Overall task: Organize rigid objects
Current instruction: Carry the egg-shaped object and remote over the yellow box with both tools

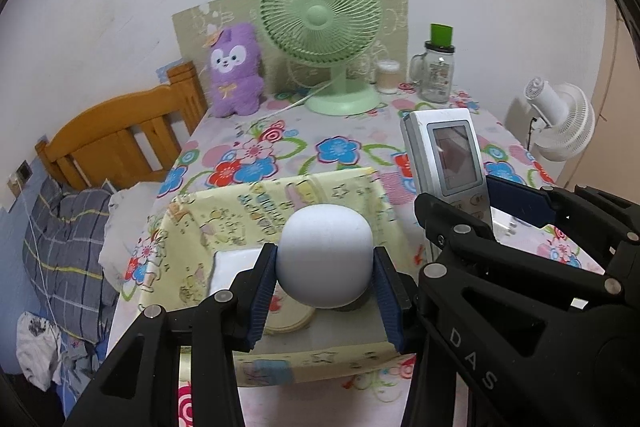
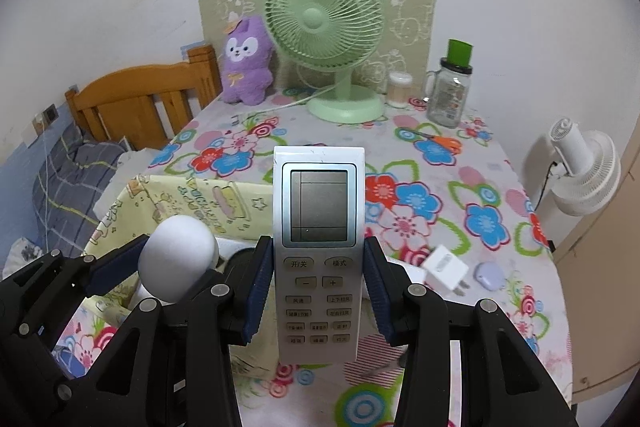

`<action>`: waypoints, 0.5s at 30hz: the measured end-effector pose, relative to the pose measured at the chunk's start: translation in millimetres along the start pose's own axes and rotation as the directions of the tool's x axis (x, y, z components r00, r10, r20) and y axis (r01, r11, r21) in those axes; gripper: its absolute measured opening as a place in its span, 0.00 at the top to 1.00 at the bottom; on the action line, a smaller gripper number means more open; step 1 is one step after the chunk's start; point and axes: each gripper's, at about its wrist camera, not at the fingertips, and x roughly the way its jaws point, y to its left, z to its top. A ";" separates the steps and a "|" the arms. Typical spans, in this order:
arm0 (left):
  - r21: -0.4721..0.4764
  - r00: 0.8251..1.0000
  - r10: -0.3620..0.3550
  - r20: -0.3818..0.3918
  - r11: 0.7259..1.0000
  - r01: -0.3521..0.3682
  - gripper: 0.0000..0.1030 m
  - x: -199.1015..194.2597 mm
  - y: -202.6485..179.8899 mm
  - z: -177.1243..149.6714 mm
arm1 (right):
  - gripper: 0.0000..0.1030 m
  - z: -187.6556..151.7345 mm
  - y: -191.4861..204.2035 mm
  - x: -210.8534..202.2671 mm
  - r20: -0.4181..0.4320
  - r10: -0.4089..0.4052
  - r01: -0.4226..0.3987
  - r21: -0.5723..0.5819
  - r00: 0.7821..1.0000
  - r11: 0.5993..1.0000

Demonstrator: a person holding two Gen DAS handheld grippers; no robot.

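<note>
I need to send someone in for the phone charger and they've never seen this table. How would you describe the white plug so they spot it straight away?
Start at the flowered tablecloth and go to its near right corner, away from the green desk fan. The white charger plug lies flat there beside a small lilac pebble-shaped case. It is the only square white block, with two metal prongs sticking out.

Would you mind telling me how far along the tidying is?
Done: a white item already lies in the yellow box. In hand: left gripper holds the white ball, right gripper the remote. Left: charger, lilac case, scissors.
</note>
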 end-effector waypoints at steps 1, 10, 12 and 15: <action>-0.003 1.000 0.003 -0.005 1.000 -0.003 0.54 2.0 4.4 -1.1 | 0.54 0.6 3.9 2.0 -0.003 0.000 0.000 -0.004 1.000 1.000; -0.025 1.000 0.005 0.005 1.000 -0.005 0.53 1.2 23.8 0.4 | 0.54 8.9 24.6 6.1 0.003 -0.019 0.019 -0.036 1.000 0.999; -0.026 1.000 0.002 0.010 1.000 -0.002 0.53 0.0 25.5 2.1 | 0.54 11.3 26.7 4.3 0.009 -0.024 0.024 -0.039 1.000 0.999; -0.029 1.000 -0.002 0.016 1.000 0.002 0.53 -1.8 29.1 4.5 | 0.54 14.4 28.9 2.5 0.014 -0.027 0.028 -0.042 1.000 0.999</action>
